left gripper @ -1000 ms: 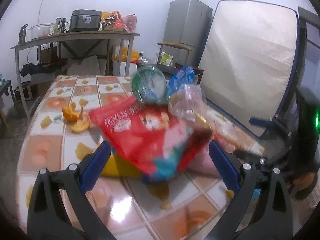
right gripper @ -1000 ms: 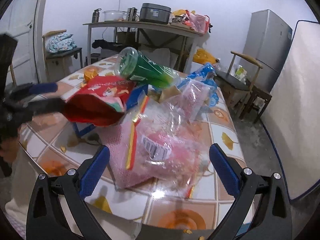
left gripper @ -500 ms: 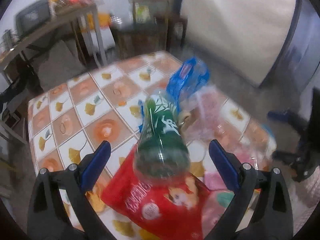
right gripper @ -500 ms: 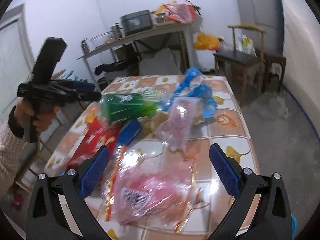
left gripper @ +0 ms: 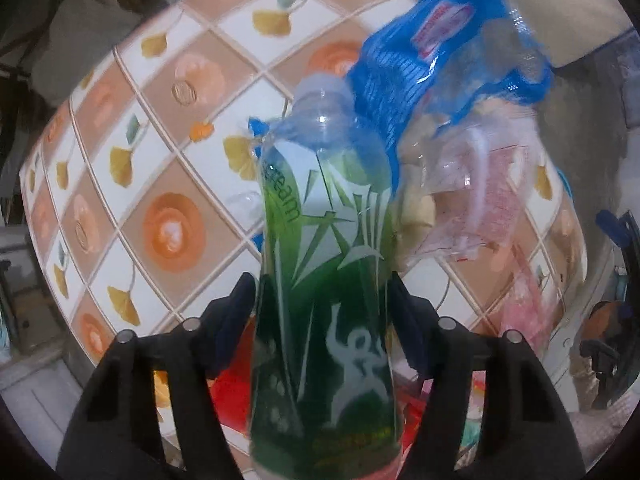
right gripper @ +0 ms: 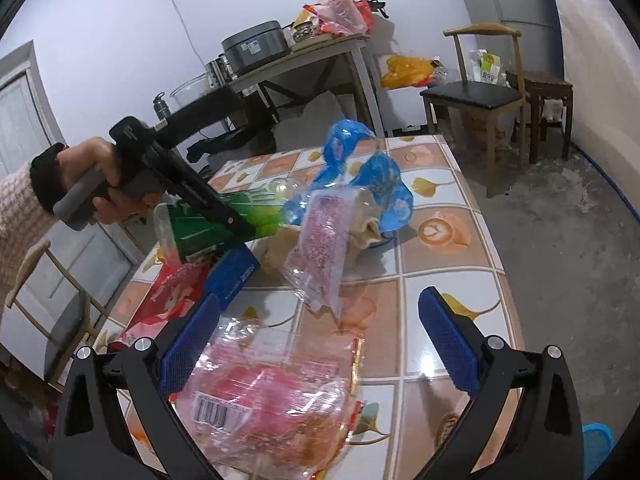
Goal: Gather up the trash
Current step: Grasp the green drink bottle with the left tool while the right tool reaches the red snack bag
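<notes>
My left gripper (left gripper: pixel 322 300) is shut on a green plastic bottle (left gripper: pixel 324 280), its neck pointing away over the tiled table (left gripper: pixel 168 184). In the right wrist view the left gripper (right gripper: pixel 240 226) holds the bottle (right gripper: pixel 224 220) above the trash pile. A blue plastic bag (right gripper: pixel 364 176), a clear pink-printed bag (right gripper: pixel 324 248), a red snack bag (right gripper: pixel 172 292) and a blue box (right gripper: pixel 236 276) lie on the table. My right gripper (right gripper: pixel 320 336) is open above a pink clear wrapper (right gripper: pixel 272 404) at the near edge.
A black-seated wooden chair (right gripper: pixel 476 96) and a stool (right gripper: pixel 548 92) stand beyond the table's far end. A side table (right gripper: pixel 304 60) with a cooker and bags is against the back wall. Bare concrete floor (right gripper: pixel 560 240) lies to the right.
My left gripper moved down over the pile and closed on the green bottle. My right gripper has risen and tilted down over the pink wrapper.
</notes>
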